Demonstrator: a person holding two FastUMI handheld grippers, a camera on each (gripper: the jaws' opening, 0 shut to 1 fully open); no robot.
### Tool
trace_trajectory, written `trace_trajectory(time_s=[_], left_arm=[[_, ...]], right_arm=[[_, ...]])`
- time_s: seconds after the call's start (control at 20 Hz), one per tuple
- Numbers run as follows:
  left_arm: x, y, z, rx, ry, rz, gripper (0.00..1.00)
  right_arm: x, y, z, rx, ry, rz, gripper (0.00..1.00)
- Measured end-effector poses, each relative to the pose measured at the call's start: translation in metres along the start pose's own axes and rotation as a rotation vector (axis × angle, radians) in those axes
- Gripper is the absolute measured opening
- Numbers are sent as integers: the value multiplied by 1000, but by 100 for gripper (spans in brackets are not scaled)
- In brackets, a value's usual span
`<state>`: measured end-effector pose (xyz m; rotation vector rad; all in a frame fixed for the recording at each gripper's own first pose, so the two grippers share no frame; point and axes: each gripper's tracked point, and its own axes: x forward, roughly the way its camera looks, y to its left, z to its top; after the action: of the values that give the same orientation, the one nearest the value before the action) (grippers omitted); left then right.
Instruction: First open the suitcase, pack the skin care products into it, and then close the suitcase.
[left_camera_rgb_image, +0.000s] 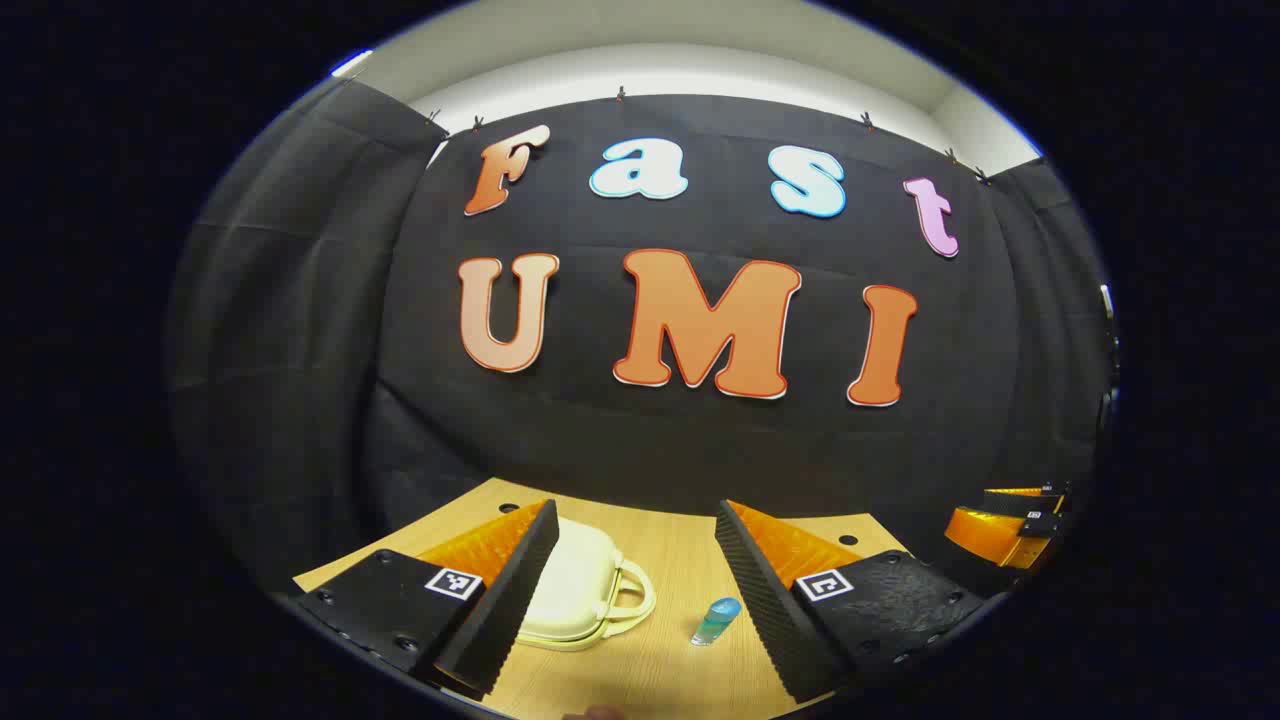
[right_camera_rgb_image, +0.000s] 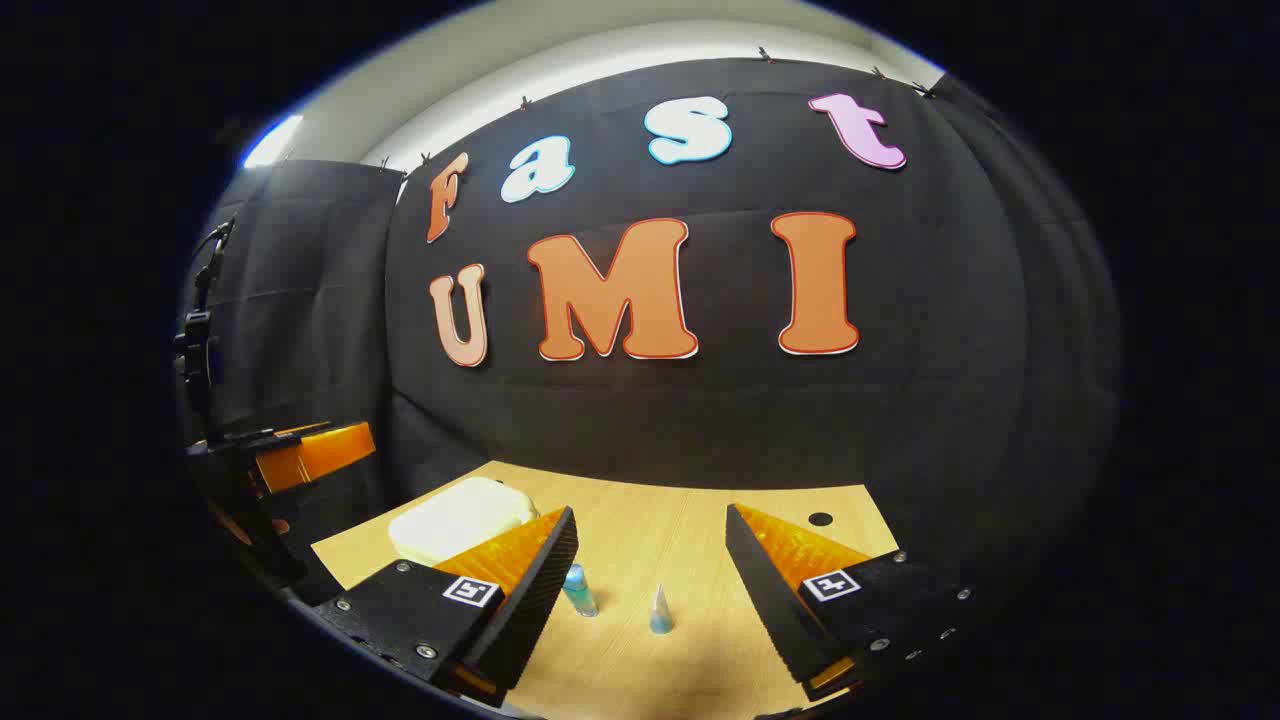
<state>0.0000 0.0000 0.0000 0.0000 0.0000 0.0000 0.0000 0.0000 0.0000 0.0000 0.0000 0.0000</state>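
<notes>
A small cream suitcase (left_camera_rgb_image: 580, 590) lies shut on the wooden table (left_camera_rgb_image: 670, 540), its handle toward the right. My left gripper (left_camera_rgb_image: 630, 600) hovers open above the table, its left finger in front of the case. A small blue bottle (left_camera_rgb_image: 716, 620) stands between the fingers, farther off. In the right gripper view the suitcase (right_camera_rgb_image: 455, 520) sits at the left, the blue bottle (right_camera_rgb_image: 578, 590) stands beside my left finger, and a small pointed blue tube (right_camera_rgb_image: 660, 610) stands between the fingers. My right gripper (right_camera_rgb_image: 650, 590) is open and holds nothing.
The wooden table (right_camera_rgb_image: 700, 520) has a dark round hole (right_camera_rgb_image: 820, 519) near its far right. The other gripper (left_camera_rgb_image: 1010, 520) shows at the right edge of the left gripper view, and the other gripper (right_camera_rgb_image: 290, 455) with a stand shows at the left of the right gripper view.
</notes>
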Motion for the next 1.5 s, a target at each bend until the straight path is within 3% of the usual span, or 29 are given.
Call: trace_trajectory(time_s=[0.2, 0.4, 0.7, 1.05, 1.35, 1.5], left_arm=[[29, 13, -3, 14, 24, -38, 98], [62, 18, -9, 35, 64, -148, 98], [100, 39, -1, 98, 41, -223, 98], [123, 34, -10, 109, 50, -187, 98], [130, 24, -42, 268, 88, -108, 97], [134, 22, -67, 405, 113, -72, 98]], right_arm=[[18, -5, 4, 2, -19, -97, 95], [33, 8, 0, 33, -26, -203, 95], [43, 22, -5, 30, -28, -333, 95], [56, 2, 1, 11, -3, -331, 95], [71, -33, -17, 23, 60, -305, 95], [74, -43, -30, 31, 89, -292, 95]])
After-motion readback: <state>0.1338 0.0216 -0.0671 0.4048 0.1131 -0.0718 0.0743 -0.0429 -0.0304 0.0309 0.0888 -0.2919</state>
